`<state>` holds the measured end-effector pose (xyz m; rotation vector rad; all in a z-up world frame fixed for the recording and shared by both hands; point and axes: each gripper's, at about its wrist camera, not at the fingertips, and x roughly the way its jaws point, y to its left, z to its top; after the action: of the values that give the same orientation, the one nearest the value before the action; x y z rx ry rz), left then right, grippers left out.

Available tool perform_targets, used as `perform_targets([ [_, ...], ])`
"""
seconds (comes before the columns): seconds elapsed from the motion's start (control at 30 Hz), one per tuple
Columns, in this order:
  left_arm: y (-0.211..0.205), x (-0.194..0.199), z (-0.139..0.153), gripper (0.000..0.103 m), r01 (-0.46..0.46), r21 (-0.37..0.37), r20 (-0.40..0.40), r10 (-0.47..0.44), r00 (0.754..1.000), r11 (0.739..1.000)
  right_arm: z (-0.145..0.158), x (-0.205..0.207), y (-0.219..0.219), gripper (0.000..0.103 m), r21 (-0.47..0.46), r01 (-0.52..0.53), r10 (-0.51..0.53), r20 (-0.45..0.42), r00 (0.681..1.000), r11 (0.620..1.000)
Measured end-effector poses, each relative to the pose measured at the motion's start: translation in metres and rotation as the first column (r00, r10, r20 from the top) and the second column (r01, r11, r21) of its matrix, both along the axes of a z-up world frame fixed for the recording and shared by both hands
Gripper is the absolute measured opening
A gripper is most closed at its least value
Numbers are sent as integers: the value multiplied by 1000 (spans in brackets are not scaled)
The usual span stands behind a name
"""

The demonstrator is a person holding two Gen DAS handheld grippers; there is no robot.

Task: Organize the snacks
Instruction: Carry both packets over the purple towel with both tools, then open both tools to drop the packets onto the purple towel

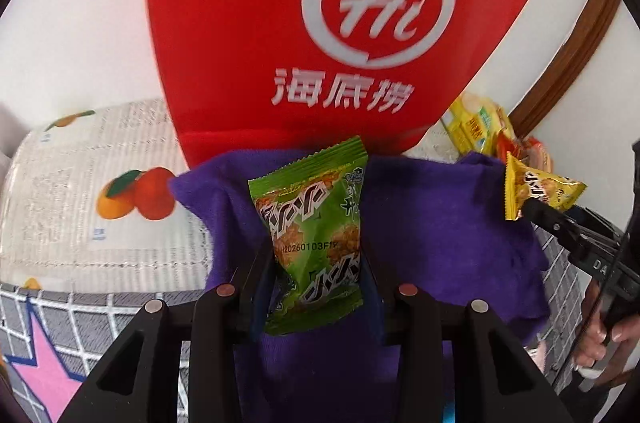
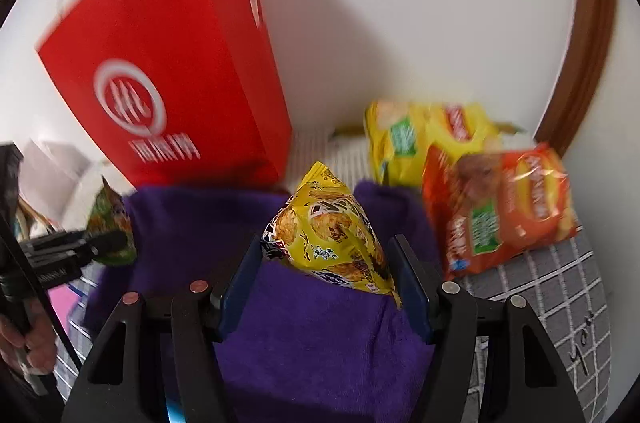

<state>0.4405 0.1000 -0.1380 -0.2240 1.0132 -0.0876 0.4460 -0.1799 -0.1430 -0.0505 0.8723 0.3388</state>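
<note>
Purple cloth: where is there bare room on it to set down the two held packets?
The purple cloth is bare across its middle, between the red paper bag behind and the tongs in front. Its right edge is crowded: the orange chip bag and yellow chip bag sit there.

Open purple cloth (image 2: 320,343) ahead, walled behind by red bag (image 2: 172,63), chip packets (image 2: 500,207) crowding right.

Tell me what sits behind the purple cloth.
Behind the purple cloth stands a red bag against the wall; to its right lie yellow chip bags and an orange one. The red bag's inside and foot are hidden.
</note>
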Motion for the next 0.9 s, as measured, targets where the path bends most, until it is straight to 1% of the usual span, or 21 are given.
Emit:
perform_targets([
  [0.03, -1, 2, -4, 37, 1, 3, -6, -1, 1000, 1000, -7, 5, 1, 64, -16, -4, 4, -23, 1000, 1000],
  [0.13, -2, 7, -16, 37, 9, -7, -37, -9, 999, 1000, -21, 13, -5, 64, -17, 2, -3, -63, 998, 1000],
  [0.27, 0, 9, -26, 37, 2, -53, -62, -5, 998, 999, -35, 21, -7, 64, -31, 7, -10, -105, 994, 999],
  [0.5, 1, 12, -31, 37, -1, -67, -70, -3, 998, 998, -49, 27, 1, 65, -50, -12, 5, -138, 990, 999],
  [0.73, -3, 13, -34, 37, 0, -45, -75, -3, 997, 999, -64, 33, 9, 65, -77, -20, 6, -178, 984, 997],
  [0.83, -6, 15, -35, 37, 7, -38, -84, -10, 996, 999, -66, 35, 11, 66, -81, -25, 10, -181, 983, 996],
  [0.9, -9, 16, -35, 37, 12, -43, -92, -16, 996, 999, -63, 35, 13, 68, -83, -34, 19, -175, 984, 996],
])
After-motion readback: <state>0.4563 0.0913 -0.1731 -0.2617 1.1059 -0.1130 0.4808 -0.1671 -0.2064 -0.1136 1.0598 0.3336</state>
